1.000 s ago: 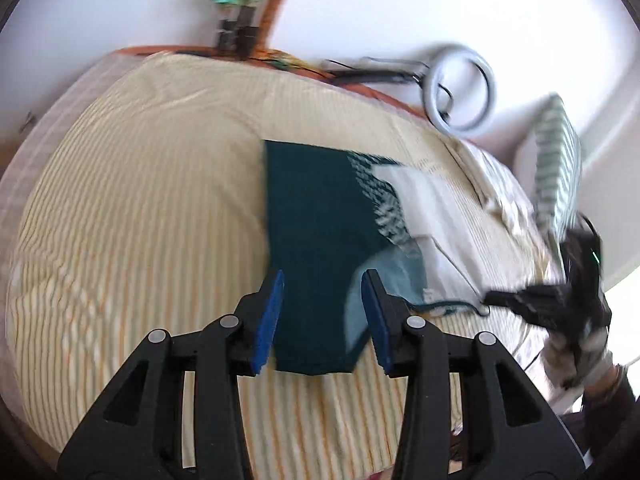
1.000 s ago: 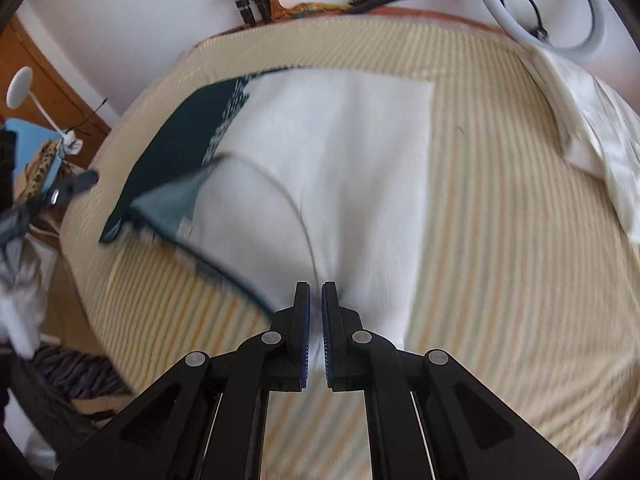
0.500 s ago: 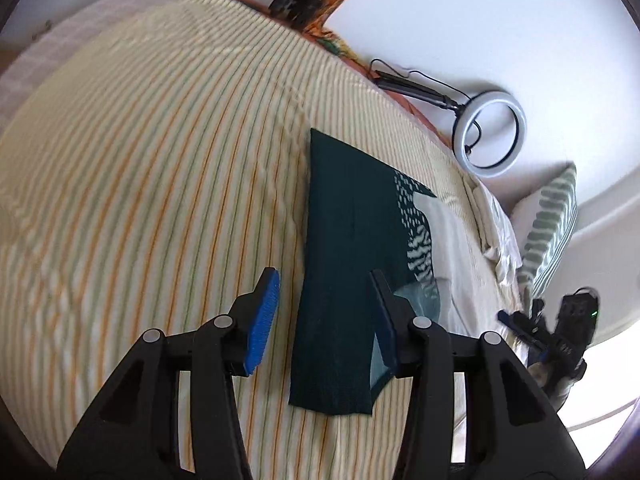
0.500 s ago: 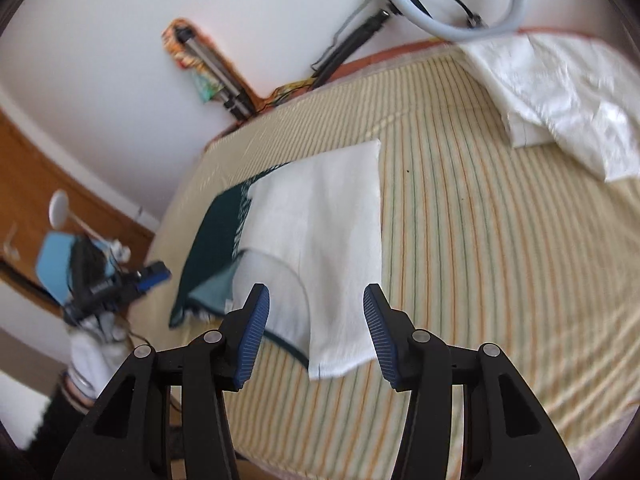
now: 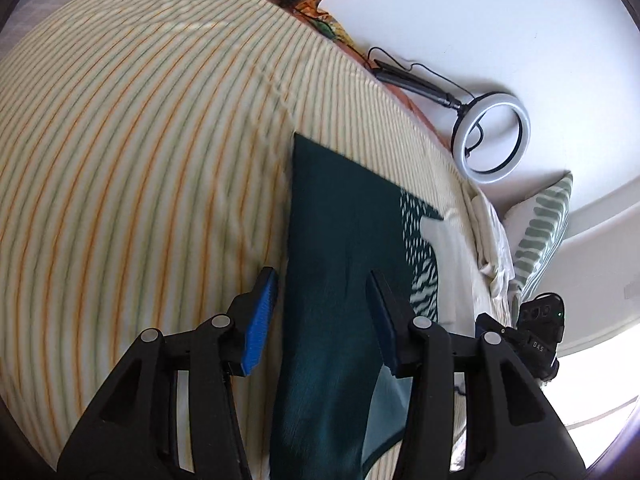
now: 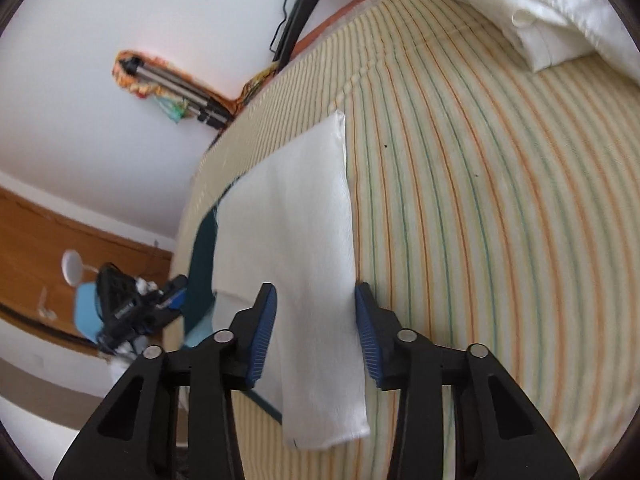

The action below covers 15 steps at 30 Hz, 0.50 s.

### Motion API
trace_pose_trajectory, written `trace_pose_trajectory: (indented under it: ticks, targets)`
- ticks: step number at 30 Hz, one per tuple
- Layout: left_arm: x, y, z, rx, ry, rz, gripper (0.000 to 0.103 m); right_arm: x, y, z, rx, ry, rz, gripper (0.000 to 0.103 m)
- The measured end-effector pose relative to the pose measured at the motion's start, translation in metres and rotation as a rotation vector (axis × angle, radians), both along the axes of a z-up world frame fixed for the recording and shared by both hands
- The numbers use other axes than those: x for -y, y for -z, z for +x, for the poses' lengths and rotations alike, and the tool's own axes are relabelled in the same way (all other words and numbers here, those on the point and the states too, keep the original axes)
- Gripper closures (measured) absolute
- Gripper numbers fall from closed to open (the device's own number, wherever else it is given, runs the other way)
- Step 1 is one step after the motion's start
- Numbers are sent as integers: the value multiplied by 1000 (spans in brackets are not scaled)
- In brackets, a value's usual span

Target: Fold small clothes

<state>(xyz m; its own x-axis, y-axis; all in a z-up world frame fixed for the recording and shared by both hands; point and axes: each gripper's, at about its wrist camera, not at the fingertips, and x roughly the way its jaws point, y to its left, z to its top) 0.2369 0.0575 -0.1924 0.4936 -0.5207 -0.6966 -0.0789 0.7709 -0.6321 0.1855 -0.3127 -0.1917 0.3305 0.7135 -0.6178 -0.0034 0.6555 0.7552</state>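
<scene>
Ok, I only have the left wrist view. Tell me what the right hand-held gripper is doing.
Observer: The right hand-held gripper is open and holds nothing, with one finger on either side of the white folded panel.
Operator: Describe that panel's near end.
Observer: It lies flat on the striped sheet, with a dark green hem showing past its left edge.
Operator: Report what's off the bed's left side.
Observer: A white round-headed lamp stands against wooden panelling.

Striped bed sheet [image 5: 140,152] under a folded teal-and-white garment [image 5: 332,280], rumpled white cloth [image 6: 532,8] near its edge.
</scene>
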Motion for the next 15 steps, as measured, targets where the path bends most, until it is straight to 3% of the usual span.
trace_pose_trajectory:
  ticks: [3,6,7,8,10,15]
  targets:
    - [5,3,8,2,6,-34,57,-5,6,6,2,-3,36,70]
    - [14,2,14,10,20,-20,57,-11,9,12,5,-9,46,84]
    - [16,1,14,16,23,0,62,-13,9,14,0,-12,36,87]
    - [19,1,15,14,30,20,78,-16,9,16,-4,-16,21,94]
    - [22,4,17,-2,38,35,99,-21,5,18,14,-26,-17,97]
    - [29,-12,7,48,39,93,101,-37,-21,13,86,-88,-179,100]
